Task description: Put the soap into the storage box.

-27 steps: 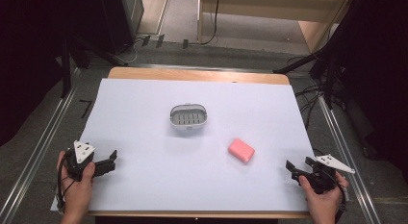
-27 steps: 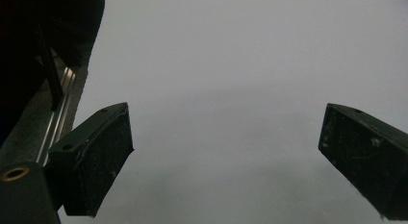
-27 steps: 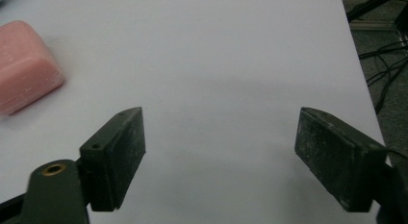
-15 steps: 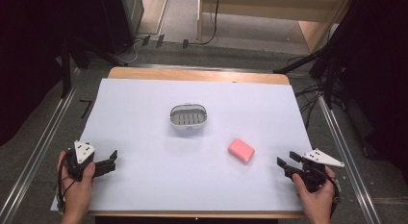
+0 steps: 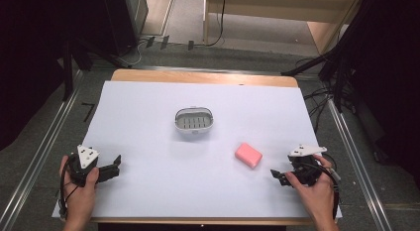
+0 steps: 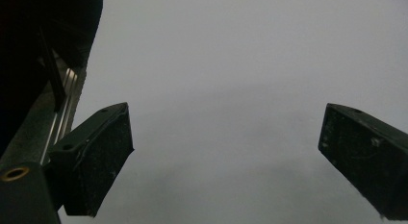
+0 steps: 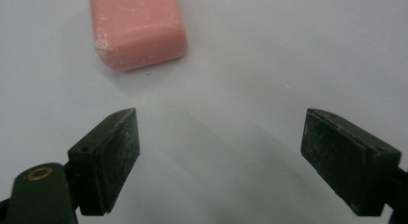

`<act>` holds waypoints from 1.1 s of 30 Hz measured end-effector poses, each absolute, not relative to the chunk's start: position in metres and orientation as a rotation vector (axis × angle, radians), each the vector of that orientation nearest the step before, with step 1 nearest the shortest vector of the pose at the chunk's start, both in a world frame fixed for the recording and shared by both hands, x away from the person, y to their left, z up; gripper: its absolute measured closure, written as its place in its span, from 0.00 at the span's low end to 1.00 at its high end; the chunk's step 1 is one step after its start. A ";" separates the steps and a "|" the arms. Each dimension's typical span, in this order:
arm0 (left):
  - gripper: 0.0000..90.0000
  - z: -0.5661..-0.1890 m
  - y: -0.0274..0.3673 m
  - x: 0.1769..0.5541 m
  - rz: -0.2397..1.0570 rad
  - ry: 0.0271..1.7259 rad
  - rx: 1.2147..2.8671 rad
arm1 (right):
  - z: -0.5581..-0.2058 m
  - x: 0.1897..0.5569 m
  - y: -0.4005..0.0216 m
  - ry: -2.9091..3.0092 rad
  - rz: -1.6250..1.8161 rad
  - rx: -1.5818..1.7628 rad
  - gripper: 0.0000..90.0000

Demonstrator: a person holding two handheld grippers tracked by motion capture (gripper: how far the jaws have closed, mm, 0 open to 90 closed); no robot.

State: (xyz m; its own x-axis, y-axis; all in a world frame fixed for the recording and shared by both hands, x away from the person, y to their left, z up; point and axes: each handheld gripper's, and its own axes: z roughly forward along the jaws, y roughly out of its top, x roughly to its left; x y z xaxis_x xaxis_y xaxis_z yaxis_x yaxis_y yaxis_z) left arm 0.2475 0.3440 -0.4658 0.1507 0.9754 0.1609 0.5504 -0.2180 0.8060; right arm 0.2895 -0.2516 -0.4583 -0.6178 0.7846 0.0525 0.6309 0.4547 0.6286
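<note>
My left gripper (image 5: pixel 115 167) sits lower left in the high view, jaws wide, nothing in them. Dish (image 5: pixel 194 123) is center. The pink soap (image 5: pixel 248 155) lies right of center, long axis slanting down-right. My right gripper (image 5: pixel 277 175), lower right, jaws wide and empty, is way nearer: soap's just up-left of it, so that 1 goes.

Even overhead light brightens the white tabletop (image 5: pixel 148 117); surroundings fall dark; the high view is soft; the left gripper view looks dim, grey and hazy.
</note>
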 end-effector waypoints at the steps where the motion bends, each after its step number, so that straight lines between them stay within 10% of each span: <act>1: 0.06 -0.466 0.344 0.248 0.936 1.454 1.847 | -0.458 0.291 -0.249 2.472 0.892 1.224 0.15; 33: 0.06 -0.466 0.344 0.247 0.936 1.449 1.849 | -0.442 0.329 -0.200 2.652 0.728 1.158 0.04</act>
